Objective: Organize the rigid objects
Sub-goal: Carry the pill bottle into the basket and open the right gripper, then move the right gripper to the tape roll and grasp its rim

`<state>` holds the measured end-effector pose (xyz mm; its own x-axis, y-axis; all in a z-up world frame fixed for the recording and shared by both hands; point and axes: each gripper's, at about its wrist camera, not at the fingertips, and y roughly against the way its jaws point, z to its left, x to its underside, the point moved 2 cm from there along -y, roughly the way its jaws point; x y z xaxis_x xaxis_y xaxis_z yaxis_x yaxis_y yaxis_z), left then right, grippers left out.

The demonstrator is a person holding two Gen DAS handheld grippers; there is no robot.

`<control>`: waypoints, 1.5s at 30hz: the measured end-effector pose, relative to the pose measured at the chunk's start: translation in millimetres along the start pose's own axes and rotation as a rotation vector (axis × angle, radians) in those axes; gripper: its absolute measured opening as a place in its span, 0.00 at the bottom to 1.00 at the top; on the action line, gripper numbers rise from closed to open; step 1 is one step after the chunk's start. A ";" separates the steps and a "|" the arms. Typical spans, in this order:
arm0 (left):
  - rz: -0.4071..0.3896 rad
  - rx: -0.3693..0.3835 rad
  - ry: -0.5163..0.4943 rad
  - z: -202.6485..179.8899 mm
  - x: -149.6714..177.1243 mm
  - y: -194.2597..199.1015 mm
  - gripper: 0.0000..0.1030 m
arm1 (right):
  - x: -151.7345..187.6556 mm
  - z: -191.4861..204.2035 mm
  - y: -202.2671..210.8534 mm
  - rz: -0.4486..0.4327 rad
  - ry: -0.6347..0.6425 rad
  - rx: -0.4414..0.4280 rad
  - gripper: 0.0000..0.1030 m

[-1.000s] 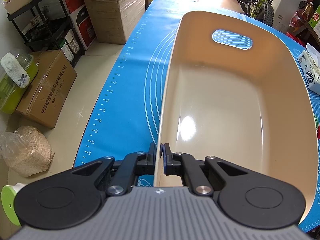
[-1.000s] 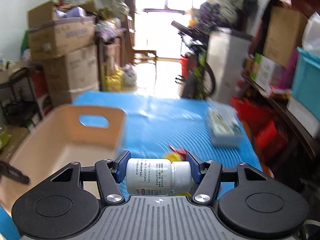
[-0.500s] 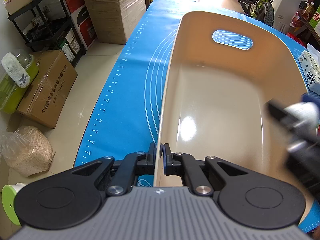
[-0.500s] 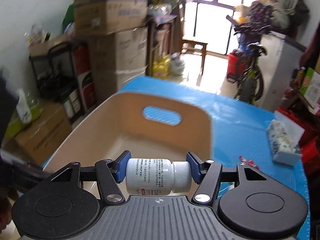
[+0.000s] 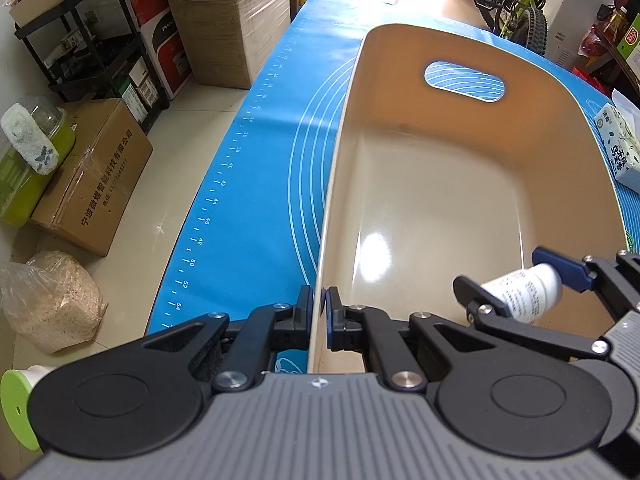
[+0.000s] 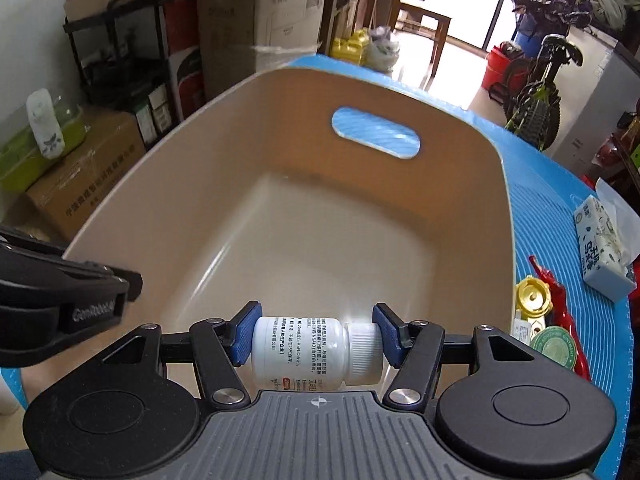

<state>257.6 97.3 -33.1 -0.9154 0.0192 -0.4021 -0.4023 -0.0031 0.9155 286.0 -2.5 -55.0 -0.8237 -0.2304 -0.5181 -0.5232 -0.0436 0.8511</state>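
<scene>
A beige plastic bin [image 5: 460, 184] with a handle cutout stands on the blue mat [image 5: 256, 184]; nothing lies inside it. My left gripper [image 5: 319, 314] is shut on the bin's near left rim. My right gripper [image 6: 316, 334] is shut on a white pill bottle [image 6: 308, 352], held sideways above the bin's near end [image 6: 304, 240]. The bottle [image 5: 524, 292] and right gripper [image 5: 516, 286] also show in the left wrist view, over the bin's right side. The left gripper's body [image 6: 60, 304] shows at the left of the right wrist view.
A tissue pack [image 6: 600, 248], a gold lid [image 6: 532, 296], a green round tin [image 6: 554, 350] and a red item [image 6: 560, 304] lie on the mat right of the bin. Cardboard boxes [image 5: 92, 184], a black shelf [image 5: 92, 52] and a bicycle [image 6: 540, 96] stand around the table.
My right gripper carried the bottle leftward from over the mat to above the bin's near end. The left gripper stayed clamped on the rim.
</scene>
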 end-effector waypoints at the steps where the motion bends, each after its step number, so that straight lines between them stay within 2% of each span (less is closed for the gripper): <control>1: 0.001 0.000 0.000 0.2 0.0 0.0 0.07 | -0.1 -0.1 -0.5 0.006 -0.004 -0.006 0.62; 6: 0.000 0.000 0.000 0.3 -0.1 0.0 0.07 | -1.4 -2.4 -3.3 0.031 -0.011 -0.003 0.62; 7: 0.001 0.000 0.000 0.1 -0.1 0.0 0.07 | -0.7 -2.5 -1.9 0.025 -0.012 0.004 0.66; 13: 0.000 0.000 0.002 0.3 -0.4 0.3 0.07 | -3.1 -13.0 21.5 -0.064 -0.050 0.020 0.75; 21: 0.000 -0.002 0.001 -0.1 -1.2 0.4 0.08 | -5.1 -53.3 70.6 -0.203 -0.143 0.041 0.78; 28: 0.001 -0.001 0.004 0.1 -1.3 0.4 0.08 | 11.5 -98.1 96.5 -0.253 -0.208 0.121 0.78; 36: 0.001 -0.001 0.004 0.1 -1.1 0.3 0.08 | 47.0 -150.0 86.6 -0.196 -0.293 0.207 0.78; 45: 0.001 -0.001 0.004 -0.1 -1.1 0.2 0.08 | 90.5 -176.1 43.3 -0.100 -0.331 0.281 0.76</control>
<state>258.6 97.3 -32.5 -0.9157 0.0156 -0.4016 -0.4017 -0.0045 0.9158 227.3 -196.4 -50.2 -0.7674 0.0875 -0.6351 -0.6056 0.2263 0.7629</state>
